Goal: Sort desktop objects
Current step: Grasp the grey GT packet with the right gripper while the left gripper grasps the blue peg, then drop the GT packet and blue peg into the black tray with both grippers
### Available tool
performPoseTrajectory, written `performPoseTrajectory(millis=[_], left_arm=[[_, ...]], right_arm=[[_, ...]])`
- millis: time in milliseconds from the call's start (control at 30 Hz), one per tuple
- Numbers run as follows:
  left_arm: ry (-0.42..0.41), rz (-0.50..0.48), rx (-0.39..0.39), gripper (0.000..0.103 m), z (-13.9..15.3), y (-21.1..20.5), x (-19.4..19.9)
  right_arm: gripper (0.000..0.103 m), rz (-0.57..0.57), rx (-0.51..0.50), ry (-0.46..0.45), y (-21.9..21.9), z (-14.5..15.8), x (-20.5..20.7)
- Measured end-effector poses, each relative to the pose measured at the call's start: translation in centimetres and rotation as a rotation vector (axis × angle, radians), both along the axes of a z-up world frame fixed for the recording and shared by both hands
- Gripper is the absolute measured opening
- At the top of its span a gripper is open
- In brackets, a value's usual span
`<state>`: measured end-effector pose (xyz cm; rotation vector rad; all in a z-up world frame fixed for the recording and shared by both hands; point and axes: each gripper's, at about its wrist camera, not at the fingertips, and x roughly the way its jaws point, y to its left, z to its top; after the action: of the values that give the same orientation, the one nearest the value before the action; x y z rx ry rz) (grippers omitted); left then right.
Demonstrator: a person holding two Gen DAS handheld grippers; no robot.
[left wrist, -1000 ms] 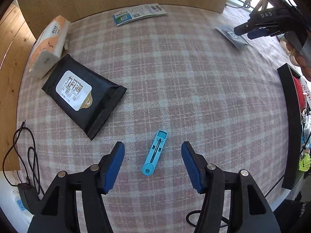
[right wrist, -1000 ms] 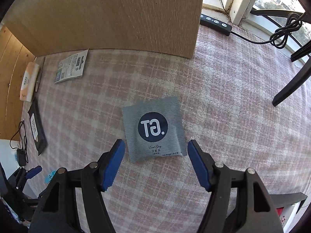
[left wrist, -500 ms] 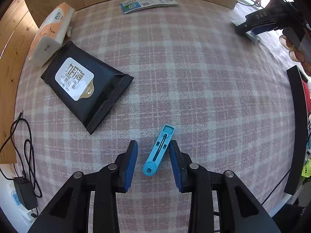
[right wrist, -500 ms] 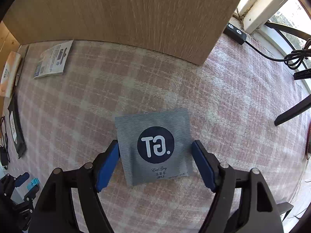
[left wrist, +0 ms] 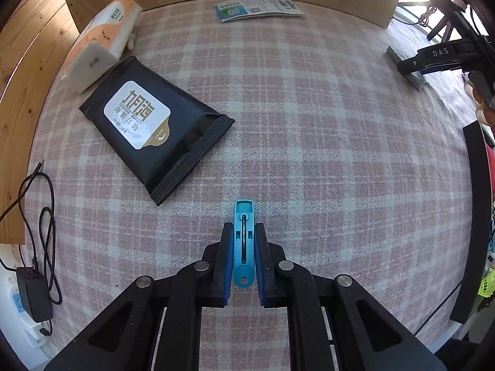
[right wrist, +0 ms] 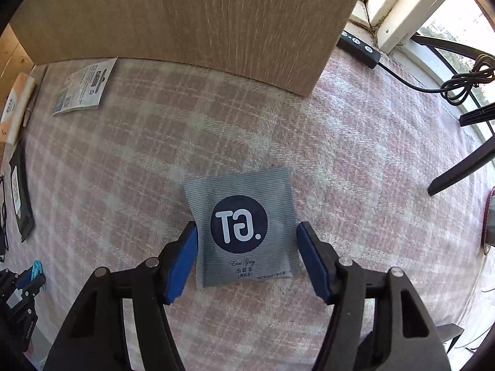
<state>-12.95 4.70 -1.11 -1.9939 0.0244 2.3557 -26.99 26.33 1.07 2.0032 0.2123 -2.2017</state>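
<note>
**Desk surface and gripper status**

The desk (left wrist: 324,117) carries a pink plaid cloth, backed by a wooden panel (right wrist: 216,15); a window (right wrist: 448,15) lies right. The left gripper (left wrist: 243,247) is clamped on a blue utility knife (left wrist: 243,241). The right gripper (right wrist: 247,247) stands apart, its pads flanking a grey tea sachet (right wrist: 244,225) lying flat. A black wipes pack (left wrist: 154,130) rests nearby.

Home desk by a window. A pink plaid cloth (left wrist: 309,123) covered the top, with a tissue pack (left wrist: 99,35) and wet-wipe pouch (left wrist: 154,126) far left. A power strip (right wrist: 360,48) lay at the sill, far right.
</note>
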Motion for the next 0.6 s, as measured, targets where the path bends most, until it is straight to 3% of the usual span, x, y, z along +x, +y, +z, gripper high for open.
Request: performPoseTrajectory(millis=[133,200,333,400,600], left_arm=[[0.006,0.031,0.017,0.011,-0.2,0.2,3.6],[0.008,0.044,0.019,0.011,1.4,-2.4,4.7],[0.014,0.057,0.042,0.011,1.6,-5.6,3.9],[0.019,0.067,0.042,0.011,1.7,-6.4,4.1],[0.036,0.075,0.043,0.011,2.5,-8.1,5.1]], right_arm=[[0.049,-0.009,-0.016,0.011,1.3,0.8,0.9],[0.042,-0.019,-0.039,0.009,1.9,1.2,1.2],[0.031,-0.071,-0.115,0.005,3.5,2.2,1.4],[0.007,-0.09,-0.153,0.004,4.1,2.8,1.6],[0.007,-0.088,-0.186,0.016,4.7,3.8,2.7]])
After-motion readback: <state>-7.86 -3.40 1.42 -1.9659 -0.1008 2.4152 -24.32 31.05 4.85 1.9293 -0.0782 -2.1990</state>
